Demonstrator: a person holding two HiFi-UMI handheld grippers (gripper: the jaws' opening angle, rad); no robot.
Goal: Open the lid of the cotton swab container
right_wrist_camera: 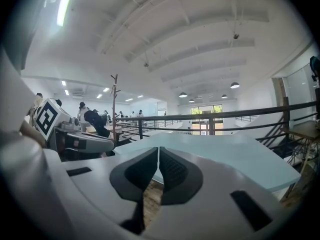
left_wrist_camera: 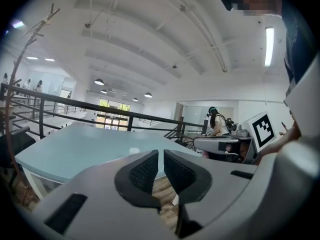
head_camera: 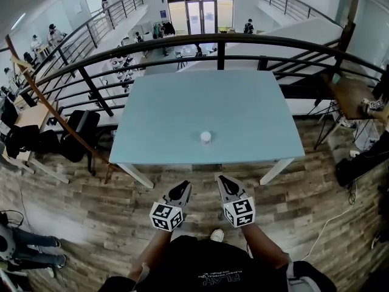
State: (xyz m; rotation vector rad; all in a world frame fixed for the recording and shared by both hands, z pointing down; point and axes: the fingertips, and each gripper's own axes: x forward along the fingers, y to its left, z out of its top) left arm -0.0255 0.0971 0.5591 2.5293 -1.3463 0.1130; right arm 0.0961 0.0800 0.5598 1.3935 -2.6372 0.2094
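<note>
The pale blue table (head_camera: 206,102) stands on wood-plank flooring (head_camera: 304,205) with a dark metal railing (head_camera: 182,41) along its far side. Both claws are held short of the table's near edge, over the floor rather than over the top, side by side and pointing toward the table, tipped slightly down. The left gripper (left_wrist_camera: 161,154) has its two dark ribbed pads parted by only a narrow slit, with nothing between them and nothing touched. The right gripper (right_wrist_camera: 158,150) is closed, its pad tips meeting, and it holds nothing. The cotton swab container (head_camera: 206,137), small, round and white, sits upright on the table close to the near edge, about midway along it. It is well apart from both claws, beyond them and roughly in line with the gap between the two.
</note>
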